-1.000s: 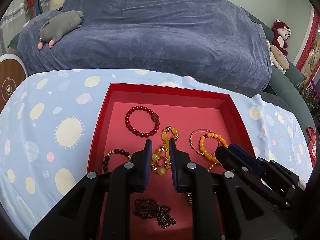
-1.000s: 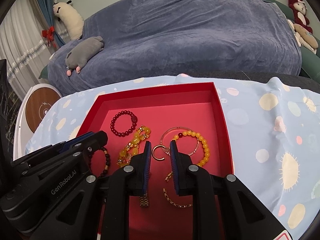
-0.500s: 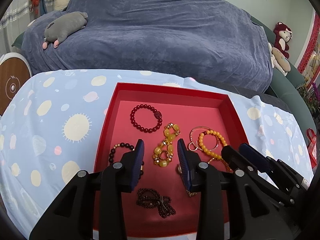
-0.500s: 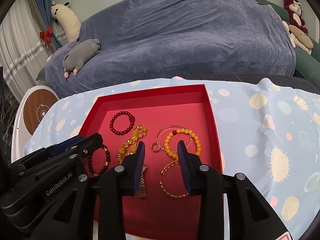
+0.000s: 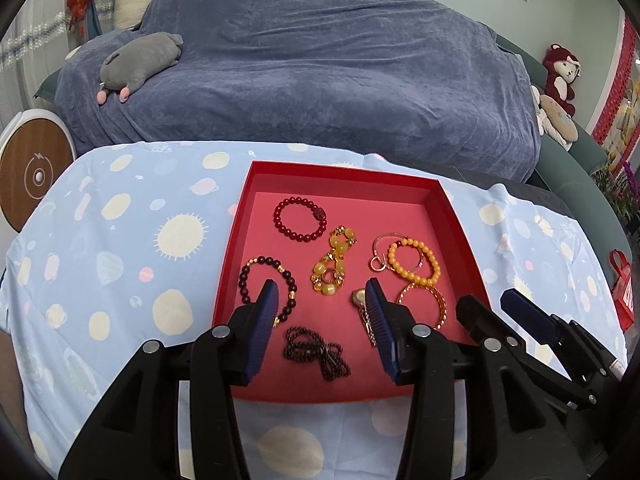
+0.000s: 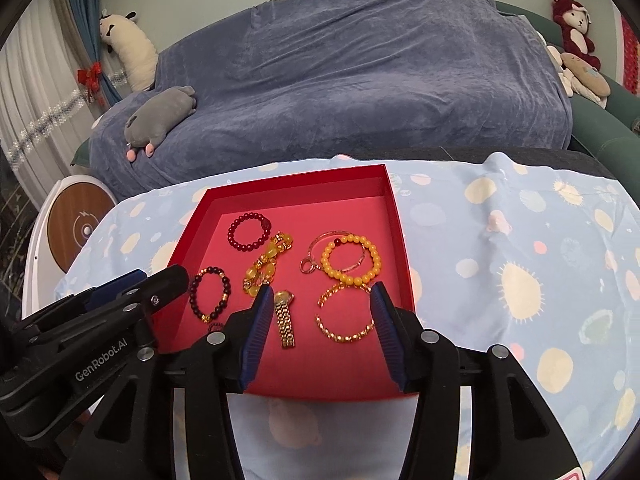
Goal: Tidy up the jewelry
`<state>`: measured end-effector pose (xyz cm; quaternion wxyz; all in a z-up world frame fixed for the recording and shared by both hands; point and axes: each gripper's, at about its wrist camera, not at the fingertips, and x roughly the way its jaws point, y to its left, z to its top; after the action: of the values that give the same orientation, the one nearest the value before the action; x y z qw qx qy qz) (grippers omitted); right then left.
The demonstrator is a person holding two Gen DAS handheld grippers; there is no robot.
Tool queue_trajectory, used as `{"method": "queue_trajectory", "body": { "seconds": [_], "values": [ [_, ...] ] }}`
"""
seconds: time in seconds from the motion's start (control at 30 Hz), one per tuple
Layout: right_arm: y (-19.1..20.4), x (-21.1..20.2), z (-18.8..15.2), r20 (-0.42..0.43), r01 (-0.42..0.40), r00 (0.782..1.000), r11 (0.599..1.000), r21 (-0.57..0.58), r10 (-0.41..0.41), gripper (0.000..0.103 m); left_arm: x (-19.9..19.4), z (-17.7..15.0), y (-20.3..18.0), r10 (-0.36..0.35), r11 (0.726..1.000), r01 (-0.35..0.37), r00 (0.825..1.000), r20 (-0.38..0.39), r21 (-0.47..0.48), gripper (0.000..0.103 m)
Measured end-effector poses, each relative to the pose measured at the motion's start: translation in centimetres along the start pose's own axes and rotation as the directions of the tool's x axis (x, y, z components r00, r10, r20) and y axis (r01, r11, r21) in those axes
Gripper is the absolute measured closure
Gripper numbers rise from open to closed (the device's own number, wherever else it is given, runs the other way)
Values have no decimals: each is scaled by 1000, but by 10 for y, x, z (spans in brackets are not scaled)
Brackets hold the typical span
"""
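Two views. Left wrist: my left gripper has jaws spread wide, holding nothing, over the near half of the red tray. Dark bead bracelet near the tray's left edge, partly behind my left finger. Red bead bracelet toward the far left corner; amber chunky bracelet mid-tray; yellow bead bracelet by the right edge. Dark necklace bunched near the near edge. My right gripper sits at the right edge, jaws apart.

Right wrist: right gripper jaws spread, empty. Gold watch and gold bangle lie between the fingers, near-right part of the tray. Left gripper at the tray's left edge.
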<state>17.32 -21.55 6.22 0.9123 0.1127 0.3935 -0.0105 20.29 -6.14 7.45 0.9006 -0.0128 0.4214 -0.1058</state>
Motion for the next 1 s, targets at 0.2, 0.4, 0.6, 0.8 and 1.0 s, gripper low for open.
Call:
{"method": "queue_trajectory", "body": {
  "seconds": [0.2,0.4,0.6,0.8,1.0],
  "values": [
    [-2,-18,-12,4,15,1000,1000,5,-15,49,-19,-12,0,29,1000,-29,1000,11,-1,47],
    [-2,-36,-29,12,46,999,999,-17,-46,45,-33,-29,-1,34,999,-34,999,0,6,45],
    [-8,-51,-46,12,79,997,997,-3,-79,37,-45,-48,1,58,998,-58,998,-6,-8,34],
    [-11,-63,-64,17,109,994,994,11,-109,31,-54,-65,4,77,997,-77,997,-11,-11,26],
    [-11,-71,-78,31,153,988,988,6,-153,23,-60,-79,4,97,995,-98,995,-24,-17,21]
  ]
}}
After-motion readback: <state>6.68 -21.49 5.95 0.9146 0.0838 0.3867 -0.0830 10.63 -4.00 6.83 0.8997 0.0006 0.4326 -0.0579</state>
